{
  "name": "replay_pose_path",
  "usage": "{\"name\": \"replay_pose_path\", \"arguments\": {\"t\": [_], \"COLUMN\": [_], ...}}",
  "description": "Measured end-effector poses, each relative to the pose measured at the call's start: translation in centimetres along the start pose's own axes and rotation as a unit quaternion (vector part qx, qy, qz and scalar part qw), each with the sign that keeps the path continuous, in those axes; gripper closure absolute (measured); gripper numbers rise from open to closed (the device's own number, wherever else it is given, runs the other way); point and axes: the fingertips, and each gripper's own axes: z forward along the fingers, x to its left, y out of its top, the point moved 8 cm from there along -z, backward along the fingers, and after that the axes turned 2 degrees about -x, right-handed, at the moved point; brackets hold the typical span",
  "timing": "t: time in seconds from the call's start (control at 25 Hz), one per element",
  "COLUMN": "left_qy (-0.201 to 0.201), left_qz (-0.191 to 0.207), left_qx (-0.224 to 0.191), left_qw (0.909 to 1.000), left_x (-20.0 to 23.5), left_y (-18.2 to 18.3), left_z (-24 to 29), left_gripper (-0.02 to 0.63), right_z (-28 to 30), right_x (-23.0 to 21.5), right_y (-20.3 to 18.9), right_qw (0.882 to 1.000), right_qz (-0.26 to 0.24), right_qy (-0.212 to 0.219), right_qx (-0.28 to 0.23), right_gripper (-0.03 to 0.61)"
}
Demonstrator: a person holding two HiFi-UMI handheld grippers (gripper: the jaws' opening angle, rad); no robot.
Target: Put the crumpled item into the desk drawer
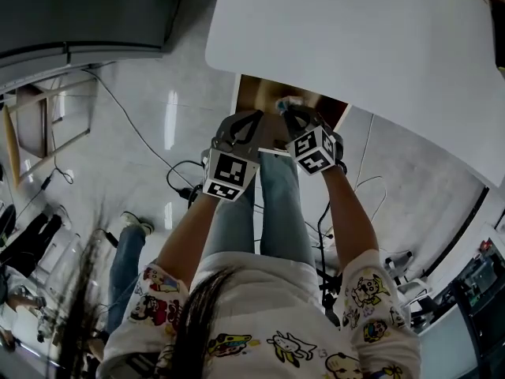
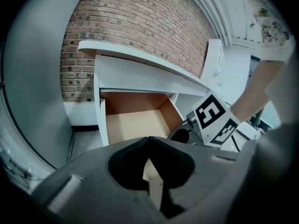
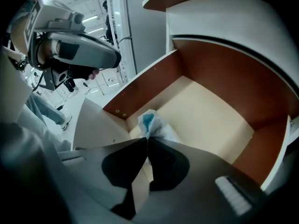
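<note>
**Q:** What does the right gripper (image 3: 147,143) hold?

**A:** Your right gripper has its jaws pressed together on the crumpled item (image 3: 150,122), a white wad with a blue patch. The wad sticks out just past the tips, and its long axis follows the line of the jaws.

**Q:** And the left gripper (image 2: 149,141)?

**A:** Your left gripper has its jaws closed tip to tip, with nothing between them. It sits just beside the right gripper, on the near side of the drawer front. The right gripper already has the item, so it is the one placed to finish the move.

**Q:** Where is the item relative to the drawer (image 3: 212,120)?

**A:** The drawer is pulled open below the desk (image 1: 339,30). The item hangs inside the drawer opening, over the cream floor, near the front corner by the brown side wall. You cannot tell from any view whether it touches the floor. The bare floor runs on from the tips toward the back wall. The coming move probably needs only that you part the jaws; the item should then fall straight onto the floor.

**Q:** Is there any writing to record?

**A:** No brand or label can be read on the item, the drawer or the desk. Only the black-and-white square markers on each marker cube (image 1: 231,174) show.
</note>
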Motion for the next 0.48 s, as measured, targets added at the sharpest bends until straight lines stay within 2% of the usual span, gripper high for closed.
{"name": "replay_pose_path", "arguments": {"t": [0.48], "left_qy": [-0.006], "left_qz": [-0.01], "left_qx": [0.029], "left_qw": [0.9995], "left_x": [0.2], "left_y": [-1.9], "left_z": [1.2], "left_gripper": [0.614], "right_z": [2.7], "right_x": [-0.4], "right_y": [-1.1], "right_qw": [0.996], "right_qz": [0.022], "right_qy": [0.058], "right_qx": [0.06], "right_gripper": [0.557]}}
